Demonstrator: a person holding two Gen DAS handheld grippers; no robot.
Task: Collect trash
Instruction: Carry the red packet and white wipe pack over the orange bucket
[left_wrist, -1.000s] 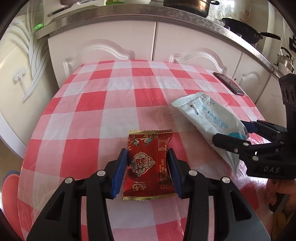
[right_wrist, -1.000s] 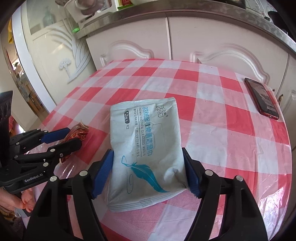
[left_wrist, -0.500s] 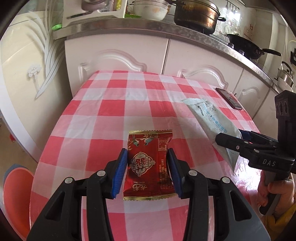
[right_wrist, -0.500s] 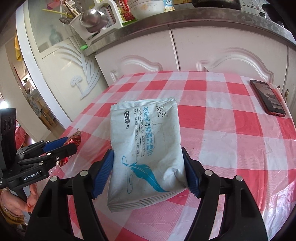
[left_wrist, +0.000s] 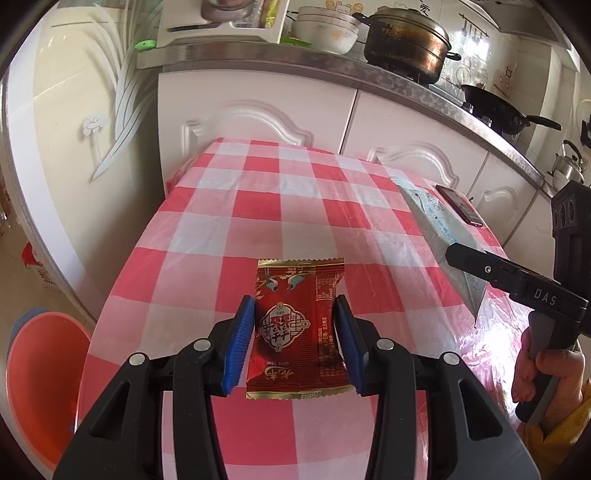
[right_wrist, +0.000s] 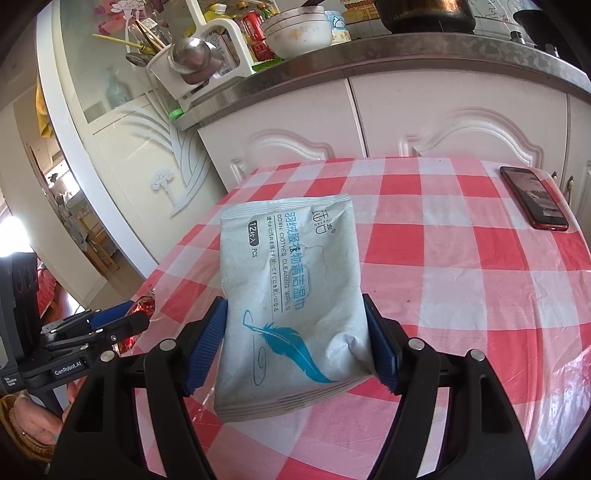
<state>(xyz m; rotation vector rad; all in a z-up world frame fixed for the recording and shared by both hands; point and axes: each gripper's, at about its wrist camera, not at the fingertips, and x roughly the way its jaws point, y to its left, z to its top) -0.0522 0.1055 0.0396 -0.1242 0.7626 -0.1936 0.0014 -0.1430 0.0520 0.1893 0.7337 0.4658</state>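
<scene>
My left gripper (left_wrist: 295, 343) is shut on a red snack wrapper (left_wrist: 295, 332) with gold edges, held above the red-and-white checked tablecloth (left_wrist: 258, 206). Its blue pads press the wrapper's two sides. My right gripper (right_wrist: 297, 347) is shut on a pale blue wipes pack (right_wrist: 291, 291) with a feather print, lifted off the cloth. In the left wrist view the right gripper (left_wrist: 491, 273) shows at the right with the wipes pack (left_wrist: 439, 236) edge-on. In the right wrist view the left gripper (right_wrist: 107, 325) shows at the lower left with the red wrapper (right_wrist: 142, 314) in it.
A red phone (right_wrist: 533, 197) lies at the table's far right edge. An orange basin (left_wrist: 40, 373) stands on the floor left of the table. White cabinets (left_wrist: 258, 110) and a counter with a pot (left_wrist: 406, 40), bowls and a wok stand behind. A hand (left_wrist: 546, 373) grips the right handle.
Both grippers have risen and drawn back from the table with their packets still held. The counter and pots have come into view, and the orange basin shows more at the left.
</scene>
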